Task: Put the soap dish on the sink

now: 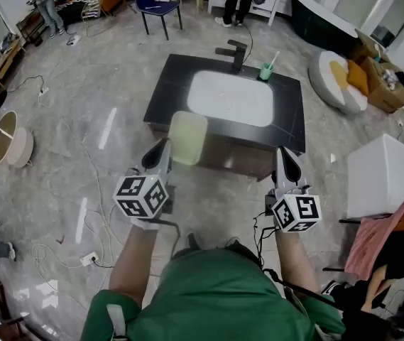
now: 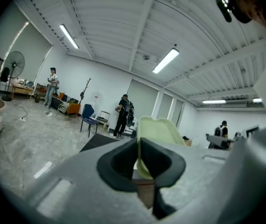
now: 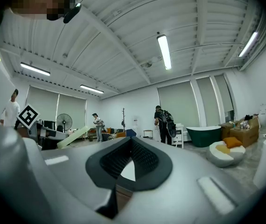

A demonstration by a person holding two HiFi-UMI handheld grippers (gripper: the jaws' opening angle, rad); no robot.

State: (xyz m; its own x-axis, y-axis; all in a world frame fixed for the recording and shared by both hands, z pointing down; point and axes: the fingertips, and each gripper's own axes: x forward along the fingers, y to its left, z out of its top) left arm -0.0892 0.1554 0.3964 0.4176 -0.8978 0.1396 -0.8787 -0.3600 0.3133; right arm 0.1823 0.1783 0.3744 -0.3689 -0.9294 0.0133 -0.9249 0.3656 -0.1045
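Looking down from your head, your left gripper pinches the pale green soap dish, which sticks out beyond its tips, over the near edge of the black sink. Your right gripper hangs just short of that same edge, well apart from the dish. In the left gripper view, the jaws are clamped on the dish's near rim, and the dish rises just past them. In the right gripper view, the jaws meet at their tips with nothing between them, and the dish shows off to their left.

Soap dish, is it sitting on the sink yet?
No, the left gripper holds the soap dish up in the air, off the sink.
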